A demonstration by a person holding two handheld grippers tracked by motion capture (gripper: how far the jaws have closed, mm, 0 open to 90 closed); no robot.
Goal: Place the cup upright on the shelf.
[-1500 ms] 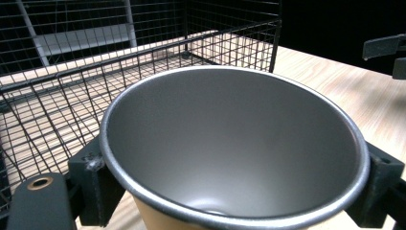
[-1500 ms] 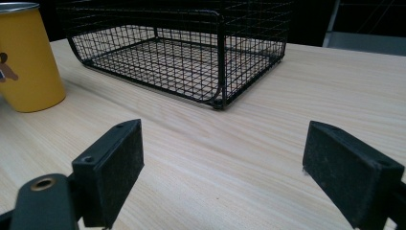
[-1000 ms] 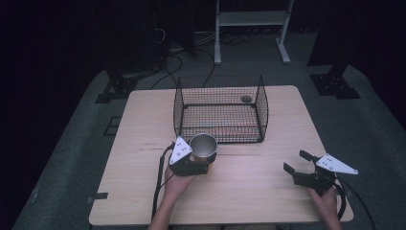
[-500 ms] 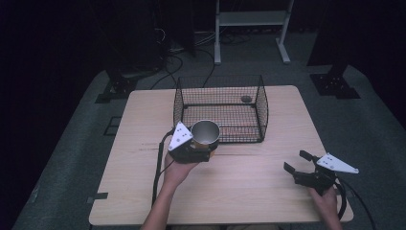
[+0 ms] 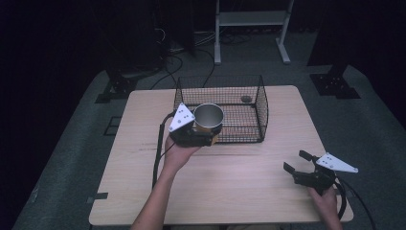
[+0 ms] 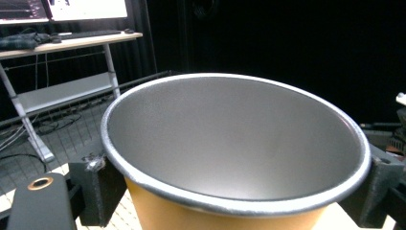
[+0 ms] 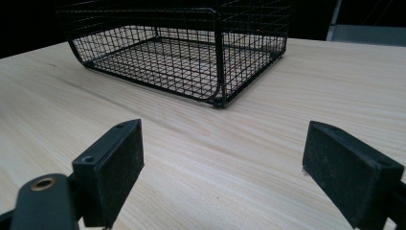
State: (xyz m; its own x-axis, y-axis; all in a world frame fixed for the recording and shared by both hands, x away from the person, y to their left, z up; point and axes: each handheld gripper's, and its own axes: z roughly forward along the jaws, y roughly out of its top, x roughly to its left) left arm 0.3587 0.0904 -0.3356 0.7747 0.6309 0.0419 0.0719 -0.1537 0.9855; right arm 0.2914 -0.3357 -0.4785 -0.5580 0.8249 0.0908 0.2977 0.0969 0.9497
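Left hand-held gripper [image 5: 203, 135] has the cup [image 5: 208, 118] clamped between its jaws: metal-lined inside, orange outside, mouth up. It's held off the bench [image 5: 239, 187], right at the near-left corner of the wire basket [image 5: 261, 103]. In the left gripper view the cup [image 6: 234, 153] sits between the two black pads, tilted slightly toward the camera.

Right hand-held gripper [image 5: 302, 168] rests low over the bench's near right side, jaws wide apart, nothing between them. Well apart from the basket; the right gripper view looks across bare wood at the basket [image 7: 191, 57].

Likely step: lift the cup over the basket wall and set it inside.

Risks from here:
- Cup bottom looks close to the top wire of the near wall. If it goes forward without more height, the base catches the rim and the cup tips or twists out of the grip.
- Cup walls taper and look smooth, so the pads hold on a slope. A knock could make it slide down and out.
- Basket is light wire and nothing holds it. A bump probably shoves it across the bench.
- Small dark object [image 5: 245, 99] lies on the basket floor at the far side; can't tell what it is. Setting the cup on it would leave the cup rocking.
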